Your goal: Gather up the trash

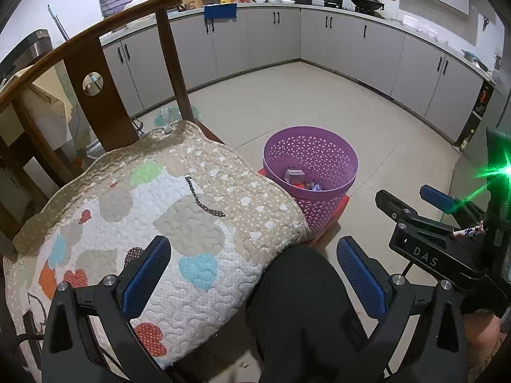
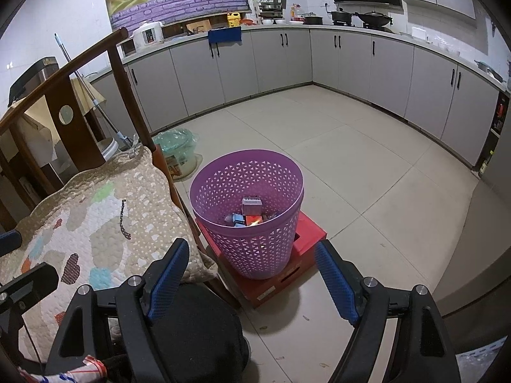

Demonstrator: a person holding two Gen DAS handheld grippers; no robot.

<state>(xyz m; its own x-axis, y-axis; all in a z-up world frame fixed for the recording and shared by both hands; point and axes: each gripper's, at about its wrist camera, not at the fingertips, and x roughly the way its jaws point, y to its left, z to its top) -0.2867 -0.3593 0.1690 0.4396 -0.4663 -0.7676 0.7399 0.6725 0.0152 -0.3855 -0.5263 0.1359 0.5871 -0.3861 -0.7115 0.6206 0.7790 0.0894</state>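
A purple perforated trash basket [image 1: 311, 175] [image 2: 247, 220] stands on a red box [image 2: 303, 255] on the floor beside a chair. It holds several small wrappers and boxes of trash [image 2: 247, 215]. My left gripper [image 1: 255, 274] is open and empty above the chair's quilted cushion [image 1: 153, 223] and a black-clad knee [image 1: 303, 312]. My right gripper [image 2: 252, 268] is open and empty, just in front of the basket; it also shows at the right of the left wrist view [image 1: 415, 204].
A wooden chair back [image 1: 95, 73] rises at the left. Grey kitchen cabinets [image 2: 351, 63] line the back and right walls. A teal plastic container [image 2: 175, 146] sits on the floor behind the chair. A tiled floor [image 2: 367, 175] lies beyond the basket.
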